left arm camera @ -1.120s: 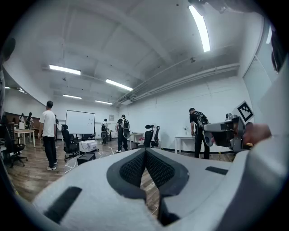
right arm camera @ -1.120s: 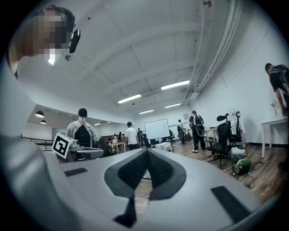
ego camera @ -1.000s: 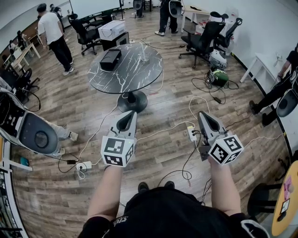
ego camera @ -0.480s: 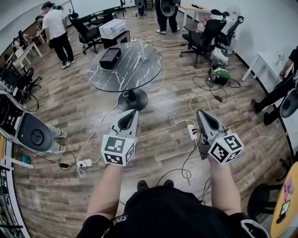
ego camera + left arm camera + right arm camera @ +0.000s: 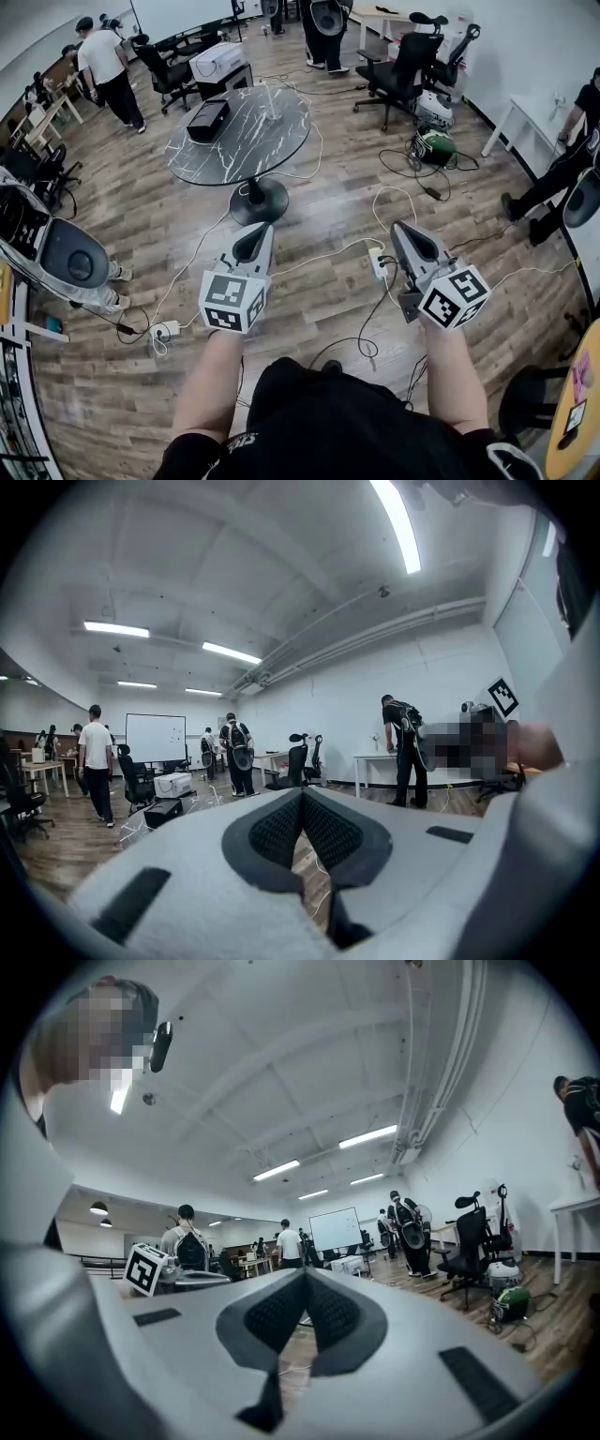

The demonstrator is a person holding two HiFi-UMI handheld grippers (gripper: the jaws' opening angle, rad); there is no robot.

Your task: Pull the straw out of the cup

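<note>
Open office room, wood-plank floor (image 5: 309, 197) strewn with cables (image 5: 361, 248). The clear cup with straw (image 5: 270, 97) is made out only as a small speck on the round black marble table (image 5: 234, 145), too small to confirm. Left gripper (image 5: 258, 228) and right gripper (image 5: 405, 227) are clenched with nothing between the jaws, well short of the table.

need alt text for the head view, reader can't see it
A person holds two grippers out in front, left gripper and right gripper, both shut and empty, above a wooden floor strewn with cables. Ahead stands a round dark marble table with a black box on it; office chairs and other people stand beyond.
</note>
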